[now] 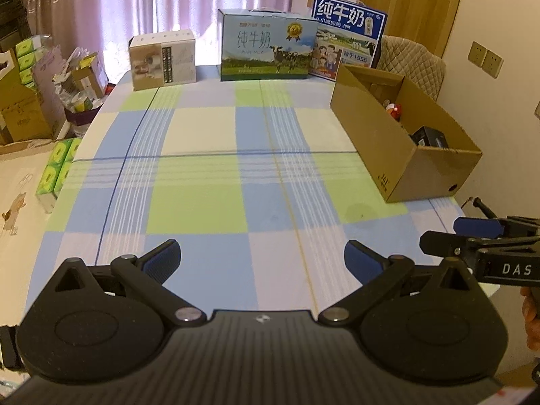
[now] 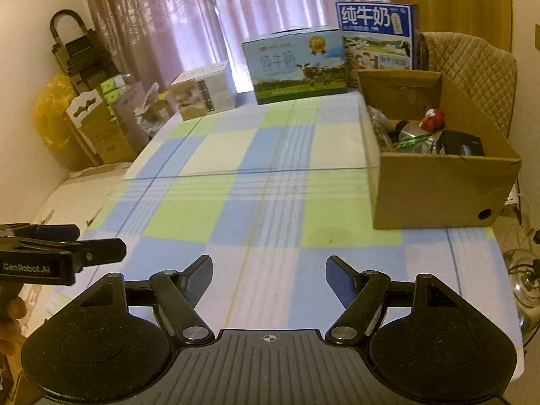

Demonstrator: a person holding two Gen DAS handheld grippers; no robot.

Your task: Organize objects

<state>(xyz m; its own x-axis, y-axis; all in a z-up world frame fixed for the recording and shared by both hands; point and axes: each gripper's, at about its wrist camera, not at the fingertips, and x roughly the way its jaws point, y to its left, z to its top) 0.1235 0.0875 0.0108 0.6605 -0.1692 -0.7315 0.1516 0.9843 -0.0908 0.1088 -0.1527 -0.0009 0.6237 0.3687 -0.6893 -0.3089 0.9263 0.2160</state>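
An open cardboard box [image 1: 374, 135] [image 2: 435, 189] stands on the right side of the checked tablecloth [image 1: 216, 182] [image 2: 236, 182]. Inside it lie a small red figure [image 1: 395, 110] [image 2: 433, 118], a black box [image 1: 429, 137] [image 2: 460, 143] and some clear and green wrapping [image 2: 410, 140]. My left gripper [image 1: 262, 260] hovers open over the near edge of the table, holding nothing. My right gripper [image 2: 269, 278] is also open and empty, just to its right. Each gripper shows from the side in the other's view, the right gripper [image 1: 472, 233] and the left gripper [image 2: 67, 239].
At the table's far edge stand a white carton [image 1: 163, 59] [image 2: 204, 96], a milk carton with a cow [image 1: 268, 45] [image 2: 297, 64] and a blue milk box [image 1: 347, 32] [image 2: 376, 38]. A quilted chair [image 1: 413, 62] [image 2: 472, 67] is behind the cardboard box. Green tissue packs [image 1: 57, 168] and clutter lie left.
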